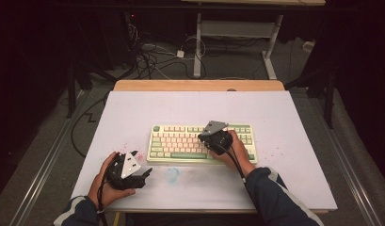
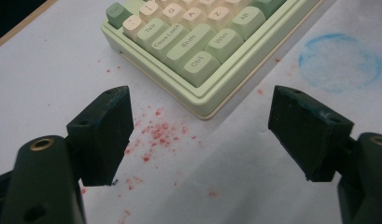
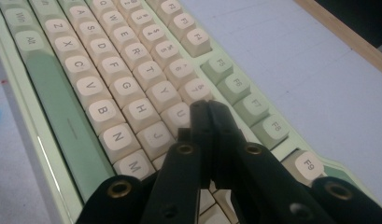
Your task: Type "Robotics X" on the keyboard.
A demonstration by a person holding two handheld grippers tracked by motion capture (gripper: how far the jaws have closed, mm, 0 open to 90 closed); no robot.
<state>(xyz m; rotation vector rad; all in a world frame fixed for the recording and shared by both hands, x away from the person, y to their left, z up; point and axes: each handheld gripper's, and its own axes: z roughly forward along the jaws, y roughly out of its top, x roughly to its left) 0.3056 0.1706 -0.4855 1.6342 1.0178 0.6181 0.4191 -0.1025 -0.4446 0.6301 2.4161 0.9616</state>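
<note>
A pale green and cream keyboard lies in the middle of the white table top. My right gripper hovers over the keyboard's right half, held in a hand that comes in from the lower right. In the right gripper view its jaws are pressed together with nothing between them, and the right gripper points at the keys just right of U and J on the keyboard. My left gripper rests near the table's front left. The left gripper stands open and empty, facing the keyboard's Ctrl corner.
Red specks dot the table in front of the left gripper, and a faint blue ring stain marks the surface below the keyboard. A wooden strip edges the far side. Cables and desk legs are on the floor beyond.
</note>
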